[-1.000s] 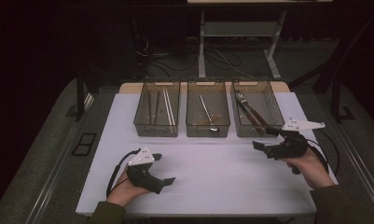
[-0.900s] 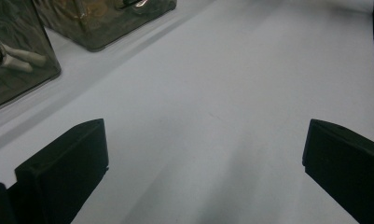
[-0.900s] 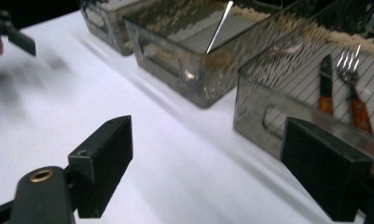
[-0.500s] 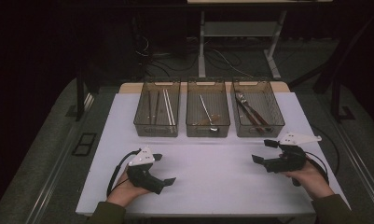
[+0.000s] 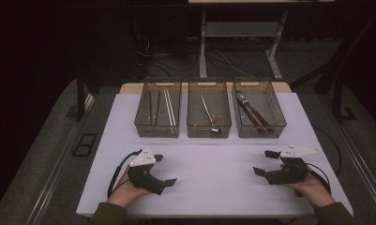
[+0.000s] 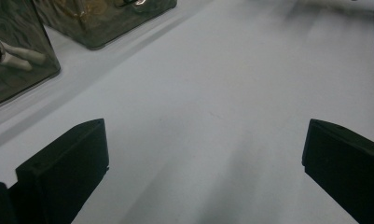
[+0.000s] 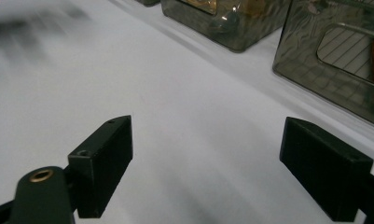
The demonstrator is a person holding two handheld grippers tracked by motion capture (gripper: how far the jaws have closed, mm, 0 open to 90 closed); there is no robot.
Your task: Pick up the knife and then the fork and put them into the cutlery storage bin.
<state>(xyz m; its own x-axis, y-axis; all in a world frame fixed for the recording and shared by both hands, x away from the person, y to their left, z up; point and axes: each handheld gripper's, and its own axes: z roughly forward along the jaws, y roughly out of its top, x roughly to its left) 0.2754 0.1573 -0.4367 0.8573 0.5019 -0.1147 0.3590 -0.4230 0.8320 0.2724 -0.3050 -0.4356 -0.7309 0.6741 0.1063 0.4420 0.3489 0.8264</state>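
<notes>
- Left gripper (image 5: 164, 169): held in the person's left hand (image 5: 124, 190), low over the near left part of the white table (image 5: 214, 187). Jaws are spread wide, with bare tabletop between them in the left gripper view. Nothing is held.
- Right gripper (image 5: 265, 162): held in the person's right hand (image 5: 312, 187), low over the near right part of the table. Jaws are spread wide, with bare tabletop between them in the right gripper view. Nothing is held.
- Orientation: each gripper points inward, toward the other. The two are well apart, with bare table between them.
- Top plates: a grey three-cornered plate sits on each gripper. A cable trails from each back toward the near table edge.
- Right bin (image 5: 259, 108): ahead of the right gripper, toward the far edge and well apart from it. It is the nearest bin to that gripper. It holds dark-handled metal tongs (image 5: 251, 110) lying lengthwise.
- Middle bin (image 5: 209, 112): beyond the gap between the two grippers. It holds a slim metal utensil (image 5: 207, 111) lying at a slant.
- Left bin (image 5: 158, 112): ahead of the left gripper and well apart from it. It holds pale sticks (image 5: 169, 107) lying lengthwise; what the darker pieces beside them are cannot be told.
- Bin layout: the three clear bins stand side by side in one row, just beside one another.
- Gripper views: a bin corner shows at the upper left beyond the left jaws, and bin walls show at the upper right beyond the right jaws.
</notes>
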